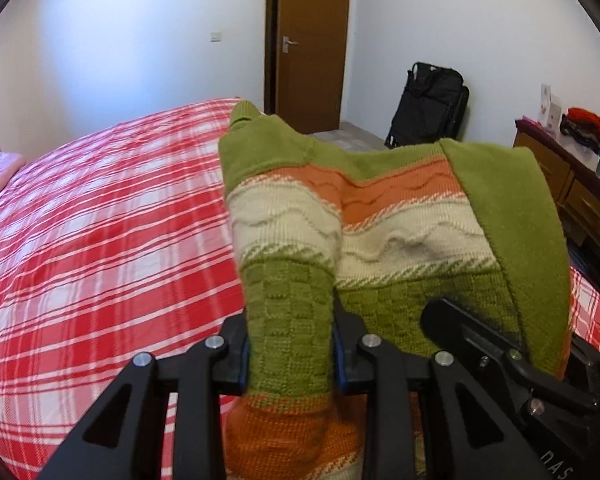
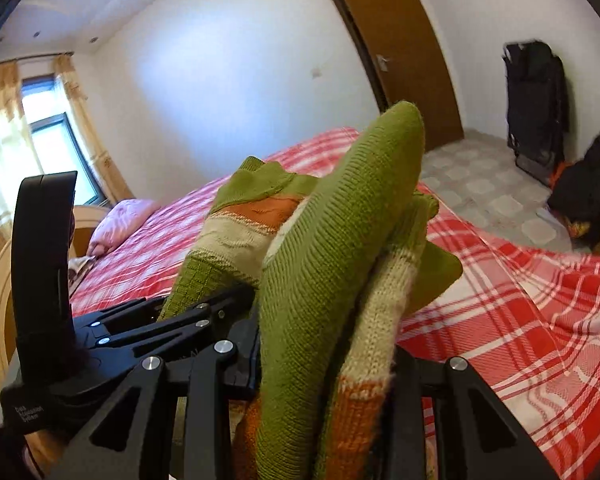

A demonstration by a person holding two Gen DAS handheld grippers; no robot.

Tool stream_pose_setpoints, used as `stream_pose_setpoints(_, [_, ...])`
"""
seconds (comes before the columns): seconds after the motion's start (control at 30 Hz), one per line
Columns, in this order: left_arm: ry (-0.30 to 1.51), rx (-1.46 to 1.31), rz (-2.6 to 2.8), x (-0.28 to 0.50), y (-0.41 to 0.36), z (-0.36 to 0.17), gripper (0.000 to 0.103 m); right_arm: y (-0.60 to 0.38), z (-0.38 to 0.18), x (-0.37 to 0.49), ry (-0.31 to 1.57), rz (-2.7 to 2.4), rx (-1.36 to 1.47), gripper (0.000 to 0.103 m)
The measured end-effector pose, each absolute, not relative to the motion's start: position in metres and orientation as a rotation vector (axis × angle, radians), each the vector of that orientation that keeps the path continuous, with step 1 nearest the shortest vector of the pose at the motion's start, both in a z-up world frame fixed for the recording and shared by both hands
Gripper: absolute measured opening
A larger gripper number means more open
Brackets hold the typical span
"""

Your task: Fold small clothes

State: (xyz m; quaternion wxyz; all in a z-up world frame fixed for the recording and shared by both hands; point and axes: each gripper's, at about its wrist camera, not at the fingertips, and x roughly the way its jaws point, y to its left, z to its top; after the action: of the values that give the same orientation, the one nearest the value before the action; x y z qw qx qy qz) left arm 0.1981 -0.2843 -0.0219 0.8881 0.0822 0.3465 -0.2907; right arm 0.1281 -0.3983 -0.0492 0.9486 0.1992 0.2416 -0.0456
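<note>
A small knitted sweater, green with orange and cream stripes, hangs in the air above the bed. My left gripper is shut on a bunched green edge of it. My right gripper is shut on another bunched part of the same sweater, with a green sleeve standing up in front of the lens. The right gripper's body shows in the left wrist view just to the right, half under the cloth. The left gripper shows in the right wrist view close at the left. The two grippers are side by side.
The bed with a red and white plaid cover lies below and to the left, with a pink pillow at its head. A wooden door, a black bag by the wall and a cluttered wooden dresser at the right.
</note>
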Motion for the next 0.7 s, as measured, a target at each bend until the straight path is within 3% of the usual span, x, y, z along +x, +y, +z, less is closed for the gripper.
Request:
stream_pose_setpoints(0.3, [0.854, 0.228, -0.593, 0.217, -0.337, -0.071, 0.031, -0.445, -0.096, 0.151, 0.593, -0.103, 0.539, 0.034])
stream_pose_setpoints(0.7, [0.846, 0.240, -0.579, 0.218, -0.349, -0.075, 0.032, -0.437, -0.094, 0.150, 0.595, -0.113, 0.544, 0.034])
